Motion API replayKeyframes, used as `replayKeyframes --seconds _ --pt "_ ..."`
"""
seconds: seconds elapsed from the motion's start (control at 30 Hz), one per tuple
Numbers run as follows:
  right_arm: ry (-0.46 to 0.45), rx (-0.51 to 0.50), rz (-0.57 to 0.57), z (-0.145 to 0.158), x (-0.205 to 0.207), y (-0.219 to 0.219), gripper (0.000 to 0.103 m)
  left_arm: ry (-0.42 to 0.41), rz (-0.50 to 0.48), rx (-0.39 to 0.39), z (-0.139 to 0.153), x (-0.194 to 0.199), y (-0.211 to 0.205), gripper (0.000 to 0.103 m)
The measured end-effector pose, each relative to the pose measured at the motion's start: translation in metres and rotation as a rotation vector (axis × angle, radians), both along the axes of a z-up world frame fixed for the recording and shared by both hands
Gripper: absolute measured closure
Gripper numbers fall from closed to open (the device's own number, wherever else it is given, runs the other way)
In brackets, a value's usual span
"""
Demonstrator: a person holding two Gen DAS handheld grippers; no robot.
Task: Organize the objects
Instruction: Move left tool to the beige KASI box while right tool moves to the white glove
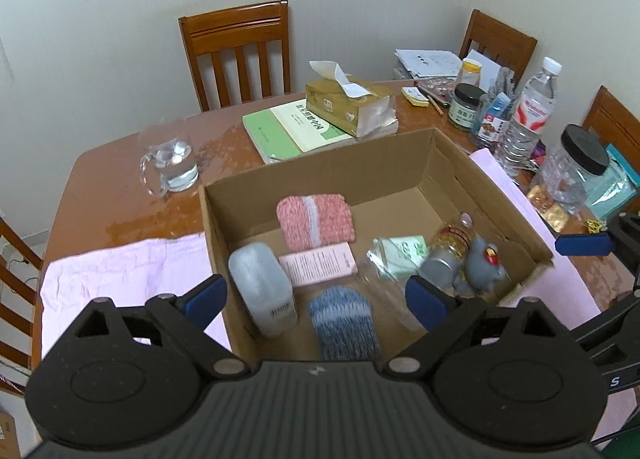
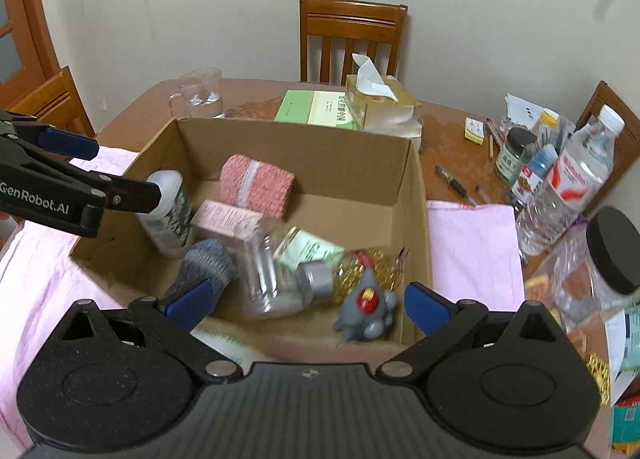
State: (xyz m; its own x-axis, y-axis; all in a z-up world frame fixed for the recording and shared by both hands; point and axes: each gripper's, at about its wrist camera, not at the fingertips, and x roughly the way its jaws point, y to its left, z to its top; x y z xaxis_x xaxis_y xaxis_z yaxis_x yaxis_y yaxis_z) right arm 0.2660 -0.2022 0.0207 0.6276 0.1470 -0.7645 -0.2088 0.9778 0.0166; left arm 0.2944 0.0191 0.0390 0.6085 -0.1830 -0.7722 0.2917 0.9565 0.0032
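Cardboard box (image 1: 424, 157) sits on a pink cloth (image 1: 120, 271) near the front edge of the surface (image 1: 104, 183), already holding a pink knitted pad (image 1: 316, 223), a white bottle (image 1: 262, 287), a pink carton (image 1: 318, 263), a blue knitted piece (image 1: 344, 323), a clear jar (image 2: 260, 271), a gold-filled bottle (image 2: 360, 267) and a grey toy (image 2: 366, 315). Left claw (image 1: 316, 299) and right claw (image 2: 306, 303) both hang above the box with jaws wide apart and nothing between them. Packing looks well along; the next move probably calls for reaching to the clutter at the right edge, such as the water bottle (image 1: 528, 111), for another item
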Motion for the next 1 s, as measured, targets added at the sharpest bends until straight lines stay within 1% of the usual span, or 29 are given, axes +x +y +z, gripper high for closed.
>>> replayKeyframes --seconds 0.1,0.3,0.47,0.63,0.8,0.9,1.0 --pt "-0.005 0.003 -0.012 0.0 -0.014 0.002 0.0 0.0 -0.006 -0.01 -0.002 -0.015 0.005 0.007" --pt "0.017 0.017 -0.05 -0.011 -0.041 0.006 0.0 0.005 -0.008 -0.001 -0.011 -0.043 0.017 0.007" --pt "0.053 0.031 -0.077 -0.027 -0.061 0.009 0.0 0.041 -0.008 -0.006 -0.028 -0.06 0.028 0.007" --pt "0.099 0.02 -0.096 -0.049 -0.077 0.017 0.0 0.067 -0.008 0.0 -0.046 -0.076 0.038 0.007" --pt "0.144 0.03 -0.118 -0.067 -0.084 0.02 0.0 0.067 -0.004 0.018 -0.062 -0.087 0.045 0.007" --pt "0.161 0.035 -0.133 -0.074 -0.085 0.021 0.0 0.093 -0.011 0.009 -0.073 -0.091 0.048 0.007" --pt "0.173 0.043 -0.143 -0.079 -0.081 0.023 0.0 0.106 -0.033 0.017 -0.081 -0.094 0.049 0.007"
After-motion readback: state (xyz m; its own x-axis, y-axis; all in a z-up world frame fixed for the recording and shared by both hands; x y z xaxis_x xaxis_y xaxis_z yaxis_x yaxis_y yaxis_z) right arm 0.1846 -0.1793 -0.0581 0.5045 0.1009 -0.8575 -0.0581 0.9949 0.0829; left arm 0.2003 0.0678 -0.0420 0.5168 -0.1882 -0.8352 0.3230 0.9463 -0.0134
